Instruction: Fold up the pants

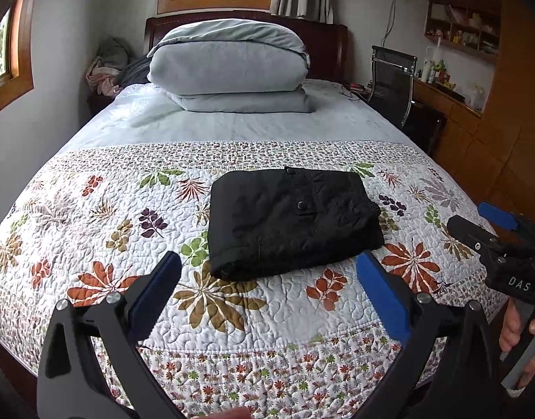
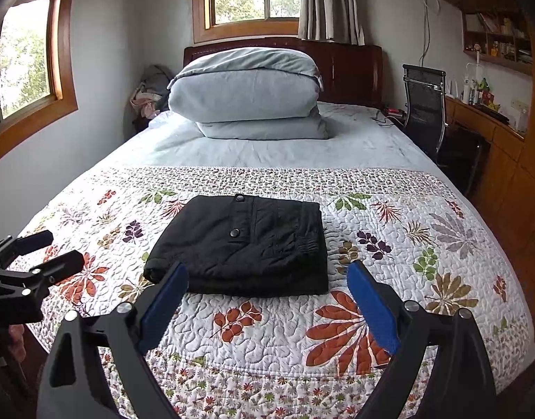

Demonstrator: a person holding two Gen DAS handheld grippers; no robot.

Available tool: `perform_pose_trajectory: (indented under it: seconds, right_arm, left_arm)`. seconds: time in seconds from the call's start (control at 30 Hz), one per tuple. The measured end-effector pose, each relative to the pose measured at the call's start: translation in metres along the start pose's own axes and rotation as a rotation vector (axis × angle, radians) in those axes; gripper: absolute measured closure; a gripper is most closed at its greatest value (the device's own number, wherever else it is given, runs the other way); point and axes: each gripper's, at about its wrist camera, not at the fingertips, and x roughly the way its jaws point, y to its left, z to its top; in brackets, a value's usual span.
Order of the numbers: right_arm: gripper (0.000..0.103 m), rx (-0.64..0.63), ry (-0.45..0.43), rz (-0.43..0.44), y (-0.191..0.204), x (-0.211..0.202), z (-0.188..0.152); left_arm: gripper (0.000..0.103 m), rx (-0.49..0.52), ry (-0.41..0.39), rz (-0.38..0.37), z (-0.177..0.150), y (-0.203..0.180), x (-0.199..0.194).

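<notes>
The black pants (image 1: 292, 220) lie folded into a compact rectangle on the floral quilt (image 1: 232, 314); they also show in the right wrist view (image 2: 243, 244). My left gripper (image 1: 267, 265) is open and empty, held back from the near edge of the pants. My right gripper (image 2: 267, 276) is open and empty, also just short of the pants' near edge. The right gripper shows at the right of the left wrist view (image 1: 477, 223). The left gripper shows at the left of the right wrist view (image 2: 54, 248). Neither touches the pants.
A folded grey duvet (image 1: 229, 66) is stacked at the head of the bed by the wooden headboard (image 1: 330, 42). A black office chair (image 1: 393, 83) and a wooden desk (image 1: 449, 101) stand to the right. A pile of clothes (image 1: 107, 66) sits at the back left.
</notes>
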Motion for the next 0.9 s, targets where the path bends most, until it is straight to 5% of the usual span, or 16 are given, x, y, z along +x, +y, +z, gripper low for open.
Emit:
perform_pose_trajectory:
  seconds: [0.17,0.37,0.9]
  right_arm:
    - [0.01,-0.005,-0.001,0.0,0.001,0.0,0.001]
    - [0.009,-0.005,0.004,-0.004,0.001,0.003,0.0]
    - [0.004,-0.044,0.005,-0.047,0.017,0.012,-0.007]
  left_arm:
    - [0.003,0.02,0.005,0.024,0.0,-0.002,0.002]
    - [0.003,-0.034,0.011,-0.039,0.001,0.005,0.004]
    - [0.003,-0.017,-0.013,0.023,0.001,0.013,0.001]
